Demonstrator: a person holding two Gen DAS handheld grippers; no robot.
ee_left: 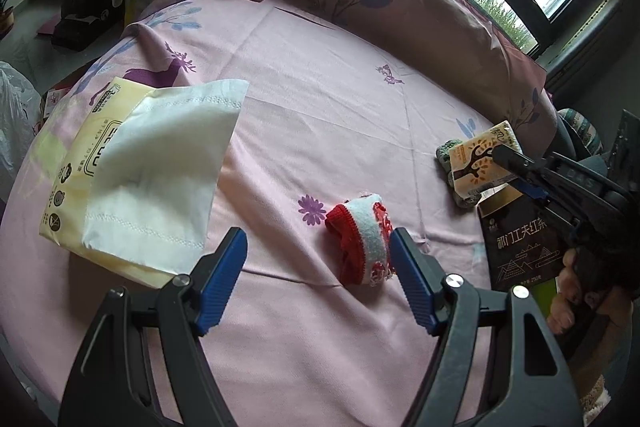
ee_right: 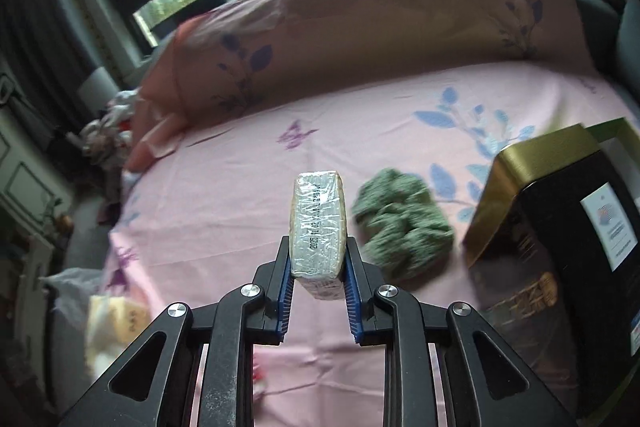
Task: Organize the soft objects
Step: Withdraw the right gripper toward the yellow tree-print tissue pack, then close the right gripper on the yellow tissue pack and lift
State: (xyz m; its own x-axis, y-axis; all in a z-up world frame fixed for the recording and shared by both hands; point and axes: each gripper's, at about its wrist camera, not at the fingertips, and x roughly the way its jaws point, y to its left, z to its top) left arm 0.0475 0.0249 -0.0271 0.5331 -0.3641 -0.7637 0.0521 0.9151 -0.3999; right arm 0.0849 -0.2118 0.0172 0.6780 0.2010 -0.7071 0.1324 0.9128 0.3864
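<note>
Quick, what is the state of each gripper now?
Left gripper: open, holding nothing, near the red and white sock.
Right gripper: closed on the small tissue pack.

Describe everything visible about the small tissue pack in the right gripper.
The tissue pack is a small soft block in shiny clear wrap, cream with a brown tree print and a printed date code on its edge. The right gripper clamps its lower end, holding it edge-on above the pink sheet, beside the green cloth.

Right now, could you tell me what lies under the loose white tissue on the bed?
The tissue lies on a yellow tissue pack, covering its right part. The pack's left side and print show; whatever is under the covered part cannot be seen.
</note>
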